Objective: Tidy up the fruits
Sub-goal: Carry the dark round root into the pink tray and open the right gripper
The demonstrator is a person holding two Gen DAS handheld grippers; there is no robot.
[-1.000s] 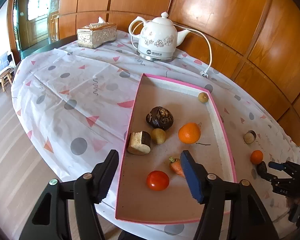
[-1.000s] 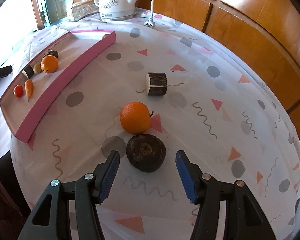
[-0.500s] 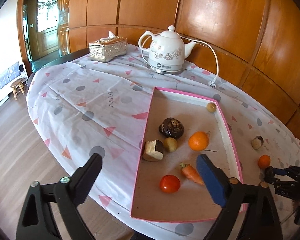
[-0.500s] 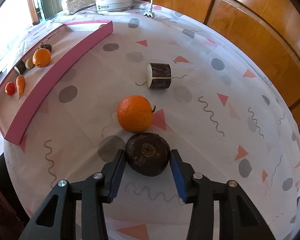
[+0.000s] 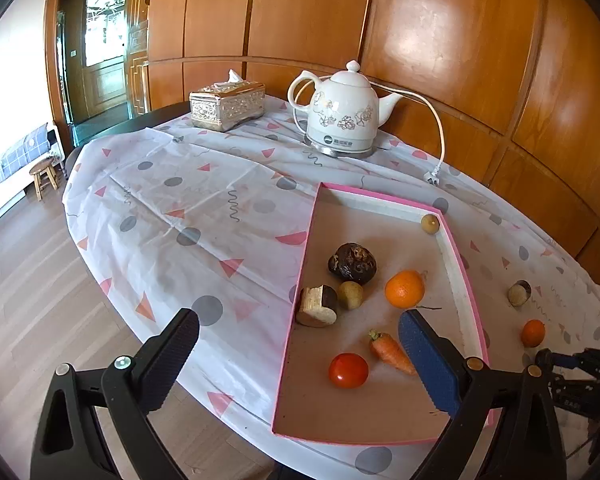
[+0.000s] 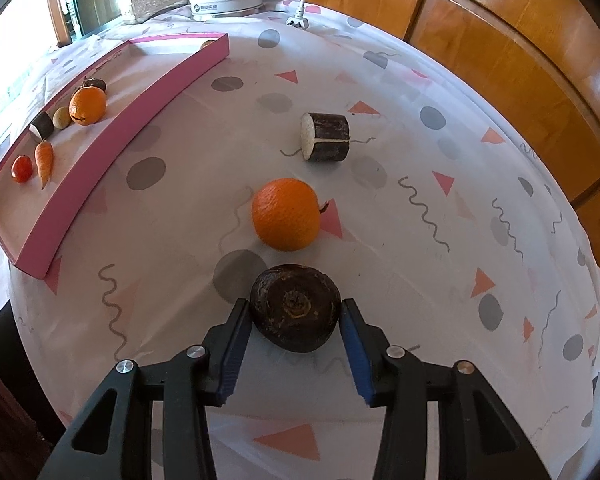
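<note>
Two pads of the right hand-held gripper (image 6: 296, 344) clamp the dark round fruit (image 6: 295, 307), stem scar facing the camera, near the worktop's (image 6: 420, 240) front edge; left hand-held gripper (image 5: 300, 360), jaws just widened, gapes empty.

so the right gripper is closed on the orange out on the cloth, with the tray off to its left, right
Not the orange. In the right wrist view the right gripper is closed on the dark round fruit; the orange lies free on the cloth just beyond it. The tray is off to its left, as you said.
</note>
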